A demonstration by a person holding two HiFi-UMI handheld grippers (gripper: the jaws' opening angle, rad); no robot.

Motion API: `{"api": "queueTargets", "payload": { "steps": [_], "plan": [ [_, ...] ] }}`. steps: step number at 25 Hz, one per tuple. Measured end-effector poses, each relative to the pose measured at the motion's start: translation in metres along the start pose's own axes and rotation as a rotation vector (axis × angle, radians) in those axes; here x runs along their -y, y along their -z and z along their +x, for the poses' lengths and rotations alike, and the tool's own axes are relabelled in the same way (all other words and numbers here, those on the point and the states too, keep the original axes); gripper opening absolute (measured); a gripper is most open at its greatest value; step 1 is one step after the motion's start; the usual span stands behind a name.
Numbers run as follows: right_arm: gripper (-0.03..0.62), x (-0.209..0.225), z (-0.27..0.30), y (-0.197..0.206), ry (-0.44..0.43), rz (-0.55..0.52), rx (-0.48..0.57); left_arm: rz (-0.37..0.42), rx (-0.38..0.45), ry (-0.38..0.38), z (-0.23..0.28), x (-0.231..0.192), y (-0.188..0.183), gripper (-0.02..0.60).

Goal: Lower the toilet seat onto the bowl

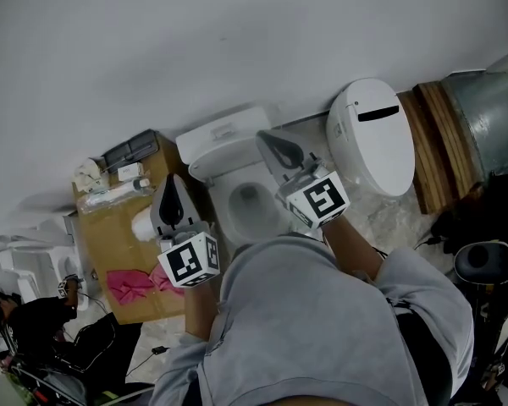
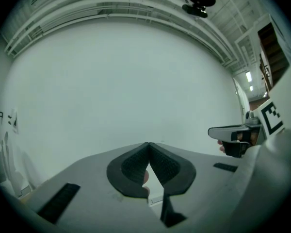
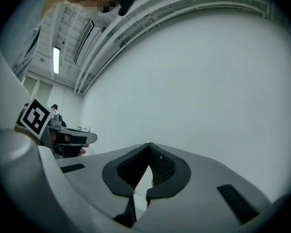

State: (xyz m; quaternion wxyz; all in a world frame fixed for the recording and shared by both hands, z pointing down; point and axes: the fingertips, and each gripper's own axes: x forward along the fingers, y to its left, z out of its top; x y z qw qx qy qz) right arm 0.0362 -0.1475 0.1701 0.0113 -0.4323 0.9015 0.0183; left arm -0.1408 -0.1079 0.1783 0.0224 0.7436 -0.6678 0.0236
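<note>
A white toilet [image 1: 237, 172] stands against the wall, with its tank [image 1: 223, 132] behind and its bowl opening [image 1: 251, 200] facing up. From above I cannot tell the seat from the rim. My left gripper [image 1: 171, 194] is held to the left of the bowl, and my right gripper [image 1: 279, 148] over the bowl's right rear. Both point up at the bare white wall. The left gripper [image 2: 148, 144] is shut with nothing between its tips, and so is the right gripper [image 3: 149, 145]. Neither touches the toilet.
A second white oval toilet lid [image 1: 372, 138] with a black slot stands at the right, beside wooden boards [image 1: 436, 142] and a metal duct [image 1: 491, 112]. Left of the toilet, a cardboard box [image 1: 110, 244] carries a paper roll [image 1: 141, 225] and a pink cloth [image 1: 135, 284].
</note>
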Motion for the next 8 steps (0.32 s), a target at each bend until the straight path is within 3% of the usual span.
{"api": "queueTargets", "payload": {
  "steps": [8],
  "plan": [
    [-0.003, -0.0021, 0.0039, 0.0037, -0.009, -0.006, -0.007, -0.003, 0.000, -0.004, 0.0017, -0.0015, 0.0011, 0.000]
  ]
}}
